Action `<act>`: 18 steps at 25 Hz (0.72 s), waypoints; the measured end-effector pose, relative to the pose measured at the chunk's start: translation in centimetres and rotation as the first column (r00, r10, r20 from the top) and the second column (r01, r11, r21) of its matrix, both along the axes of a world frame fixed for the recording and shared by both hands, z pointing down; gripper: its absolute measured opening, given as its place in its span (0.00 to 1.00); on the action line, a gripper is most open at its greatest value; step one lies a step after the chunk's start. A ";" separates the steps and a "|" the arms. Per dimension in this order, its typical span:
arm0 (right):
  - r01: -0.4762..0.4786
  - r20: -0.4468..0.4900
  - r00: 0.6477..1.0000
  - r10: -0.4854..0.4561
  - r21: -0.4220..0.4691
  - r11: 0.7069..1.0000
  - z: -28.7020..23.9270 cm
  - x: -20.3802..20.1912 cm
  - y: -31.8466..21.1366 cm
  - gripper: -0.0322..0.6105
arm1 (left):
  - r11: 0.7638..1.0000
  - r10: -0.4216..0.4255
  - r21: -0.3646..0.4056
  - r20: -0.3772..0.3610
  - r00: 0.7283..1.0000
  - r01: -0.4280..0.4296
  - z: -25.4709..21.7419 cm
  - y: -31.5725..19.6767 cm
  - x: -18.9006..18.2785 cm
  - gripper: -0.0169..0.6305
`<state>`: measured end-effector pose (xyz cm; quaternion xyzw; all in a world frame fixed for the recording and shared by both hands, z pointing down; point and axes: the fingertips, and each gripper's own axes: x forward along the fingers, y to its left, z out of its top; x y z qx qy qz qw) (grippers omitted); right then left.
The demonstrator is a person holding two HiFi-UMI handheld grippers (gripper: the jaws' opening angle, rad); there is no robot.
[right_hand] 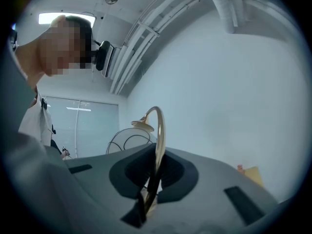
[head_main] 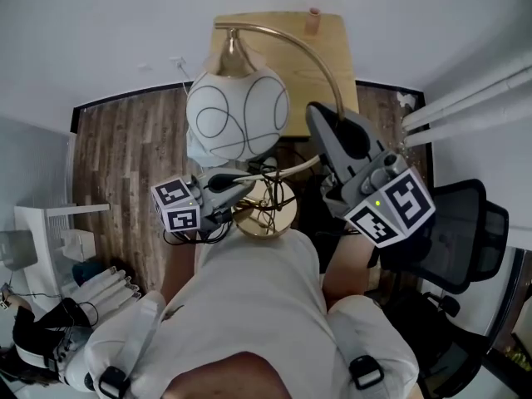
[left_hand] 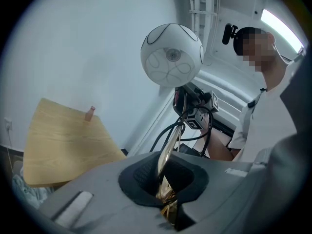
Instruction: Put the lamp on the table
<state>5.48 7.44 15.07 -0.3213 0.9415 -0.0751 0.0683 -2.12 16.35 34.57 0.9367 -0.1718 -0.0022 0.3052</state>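
The lamp has a white globe shade [head_main: 237, 115], a curved gold stem [head_main: 320, 61] and a round gold base [head_main: 264, 216], and it hangs over the floor in front of the wooden table [head_main: 332, 44]. My left gripper [head_main: 248, 183] is shut on the stem low down, close to the base. Higher up, my right gripper [head_main: 322, 116] is shut on the same stem. In the left gripper view the stem [left_hand: 168, 147] runs up out of the gripper [left_hand: 165, 182] to the globe [left_hand: 171, 55]. In the right gripper view the stem [right_hand: 159, 130] arches out of the gripper [right_hand: 152, 174] beside the globe [right_hand: 127, 141].
A small pink bottle [head_main: 312, 19] stands at the table's far edge. A black office chair [head_main: 461, 235] is at the right, a white appliance [head_main: 50, 223] at the left. Black cable [head_main: 274, 191] tangles round the lamp base. White pipes [head_main: 465, 98] run along the wall.
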 end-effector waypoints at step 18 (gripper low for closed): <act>0.013 0.018 1.000 -0.014 0.007 1.000 2.2 2.1 -8.7 0.05 | 1.000 0.009 0.019 0.023 1.000 -0.010 2.7 -9.2 2.1 0.04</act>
